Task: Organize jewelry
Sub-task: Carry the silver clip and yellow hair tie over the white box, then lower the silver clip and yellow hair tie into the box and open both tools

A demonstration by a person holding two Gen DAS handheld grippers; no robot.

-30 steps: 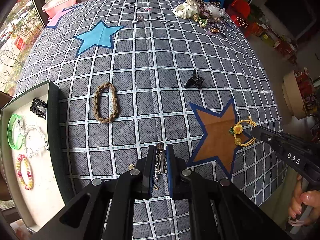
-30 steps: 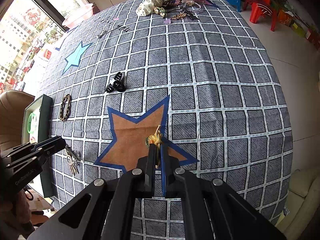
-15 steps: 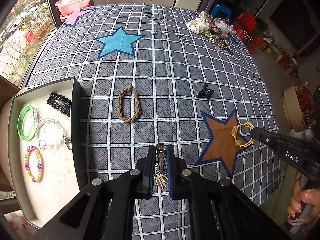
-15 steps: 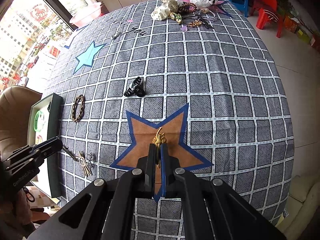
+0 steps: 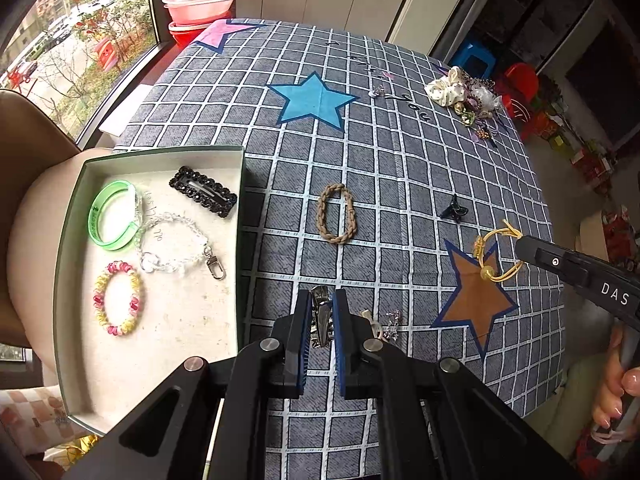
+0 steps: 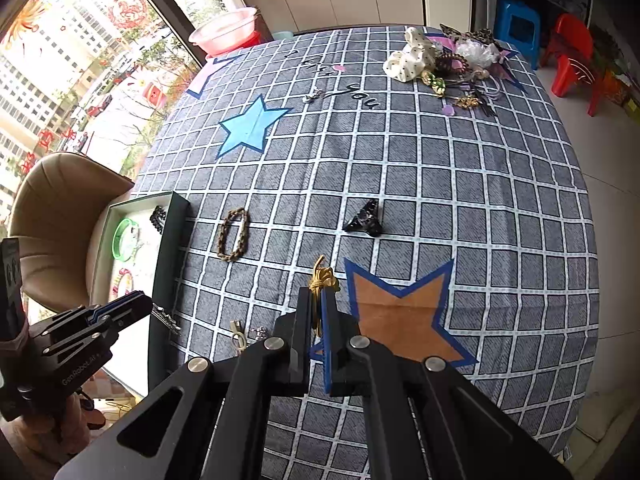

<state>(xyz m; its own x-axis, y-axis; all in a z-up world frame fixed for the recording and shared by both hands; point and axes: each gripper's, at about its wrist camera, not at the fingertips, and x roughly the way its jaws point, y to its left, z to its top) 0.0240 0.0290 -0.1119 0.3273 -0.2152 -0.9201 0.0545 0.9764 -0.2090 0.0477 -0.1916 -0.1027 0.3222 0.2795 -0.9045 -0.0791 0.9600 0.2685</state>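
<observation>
My left gripper (image 5: 322, 304) is shut on a silver hair clip (image 5: 321, 320) and holds it above the cloth, just right of the open tray (image 5: 240, 216). The tray holds a green bangle (image 5: 110, 216), a black clip (image 5: 203, 191), a clear chain (image 5: 176, 248) and a pink-yellow bracelet (image 5: 118, 298). My right gripper (image 6: 316, 296) is shut on a gold hair tie (image 6: 322, 280), which also shows in the left wrist view (image 5: 494, 256), lifted over the brown star (image 6: 400, 312). A braided brown bracelet (image 5: 336, 214) and a black claw clip (image 5: 454, 210) lie on the cloth.
Small loose pieces (image 5: 380, 322) lie on the cloth beside my left gripper. A pile of scrunchies and jewelry (image 6: 440, 64) sits at the far right corner. A small silver charm (image 6: 314, 94) lies near the blue star (image 6: 250, 124). A tan chair (image 6: 60, 200) stands behind the tray.
Both grippers have risen from the cloth with their items. The left one has moved toward the tray, which now shows fully; the right one has carried the gold tie left of the brown star.
</observation>
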